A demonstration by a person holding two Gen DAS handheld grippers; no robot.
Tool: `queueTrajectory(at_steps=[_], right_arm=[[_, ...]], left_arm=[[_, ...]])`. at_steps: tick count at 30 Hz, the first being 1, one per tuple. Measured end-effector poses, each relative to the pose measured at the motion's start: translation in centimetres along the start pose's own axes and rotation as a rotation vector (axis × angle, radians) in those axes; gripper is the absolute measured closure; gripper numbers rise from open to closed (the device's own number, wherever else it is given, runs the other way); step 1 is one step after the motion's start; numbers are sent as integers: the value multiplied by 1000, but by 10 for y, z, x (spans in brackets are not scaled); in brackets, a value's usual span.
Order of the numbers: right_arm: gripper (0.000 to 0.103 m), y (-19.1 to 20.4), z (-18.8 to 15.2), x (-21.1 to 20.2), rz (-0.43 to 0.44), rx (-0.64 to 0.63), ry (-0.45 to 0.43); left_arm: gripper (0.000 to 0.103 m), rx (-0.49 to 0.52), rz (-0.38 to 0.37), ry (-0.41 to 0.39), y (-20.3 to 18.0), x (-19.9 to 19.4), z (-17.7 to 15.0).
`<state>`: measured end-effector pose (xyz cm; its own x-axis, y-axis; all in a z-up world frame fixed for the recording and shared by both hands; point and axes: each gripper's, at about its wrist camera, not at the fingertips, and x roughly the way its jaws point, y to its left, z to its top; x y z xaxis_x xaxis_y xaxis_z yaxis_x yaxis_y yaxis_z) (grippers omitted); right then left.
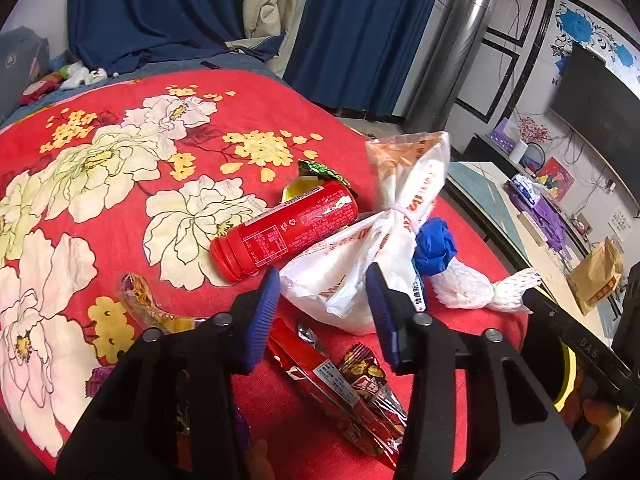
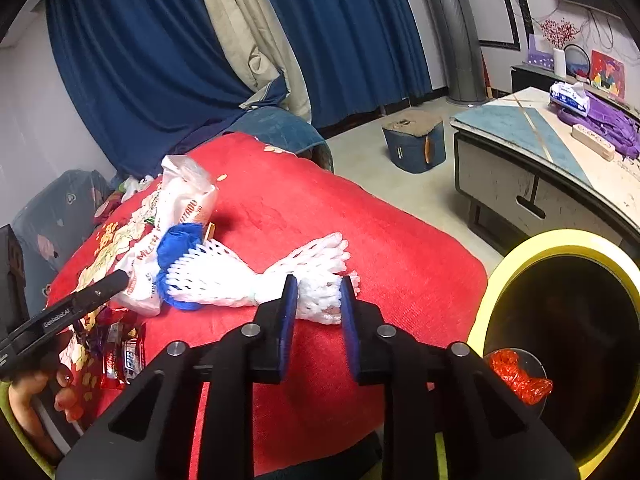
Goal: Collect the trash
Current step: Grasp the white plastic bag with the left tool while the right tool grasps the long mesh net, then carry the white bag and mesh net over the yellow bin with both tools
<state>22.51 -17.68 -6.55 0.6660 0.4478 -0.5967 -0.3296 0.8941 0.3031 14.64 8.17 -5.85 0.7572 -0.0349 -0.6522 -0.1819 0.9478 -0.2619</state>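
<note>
Trash lies on a red floral blanket (image 1: 120,184). My left gripper (image 1: 322,292) is open, its jaws on either side of the near end of a tied white plastic bag (image 1: 360,256). A red bottle (image 1: 280,232) lies just beyond it, and snack wrappers (image 1: 352,392) lie below the fingers. My right gripper (image 2: 318,296) has its jaws around the end of a white foam fruit net (image 2: 240,276); the net fills the gap between the pads. A blue crumpled piece (image 2: 178,240) sits by the net. A yellow-rimmed bin (image 2: 560,340) holding a red crumpled wrapper (image 2: 520,376) stands at the right.
A low cabinet (image 2: 520,184) with purple items stands at the right, a blue stool (image 2: 416,144) on the floor beyond. Blue curtains (image 2: 160,60) hang behind the bed. A green wrapper (image 1: 316,170) lies behind the bottle, another wrapper (image 1: 152,308) at the left.
</note>
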Motion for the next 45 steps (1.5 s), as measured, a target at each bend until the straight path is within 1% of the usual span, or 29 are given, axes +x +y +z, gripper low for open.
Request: queueTrajectory(at_steps=[1, 3, 6, 7, 8, 9, 11, 20, 31, 36, 45], right_arm=[[83, 1, 0, -3, 1, -5, -7], [84, 4, 1, -7, 2, -13, -18], [85, 6, 2, -14, 5, -19, -36], [85, 6, 3, -16, 6, -19, -41], [85, 6, 3, -18, 8, -18, -49], [85, 4, 5, -19, 9, -17, -52], [86, 4, 6, -24, 4, -16, -66], [86, 6, 14, -47, 12, -31, -125], [86, 9, 24, -69, 23, -31, -168], [86, 9, 27, -79, 31, -31, -192], [86, 5, 30, -85, 28, -18, -208]], left_arm=[[74, 1, -3, -2, 0, -1, 0], [76, 6, -17, -6, -1, -3, 0], [82, 10, -34, -24, -2, -8, 1], [85, 11, -42, -29, -3, -10, 1], [92, 15, -50, -32, -4, -11, 2], [96, 21, -64, -36, -5, -14, 2], [100, 31, -76, -44, -8, -17, 2], [102, 57, -122, -87, -16, -33, 8], [103, 79, -163, -196, -27, -69, 21], [103, 90, -181, -223, -34, -81, 23], [103, 132, -199, -258, -47, -93, 24]])
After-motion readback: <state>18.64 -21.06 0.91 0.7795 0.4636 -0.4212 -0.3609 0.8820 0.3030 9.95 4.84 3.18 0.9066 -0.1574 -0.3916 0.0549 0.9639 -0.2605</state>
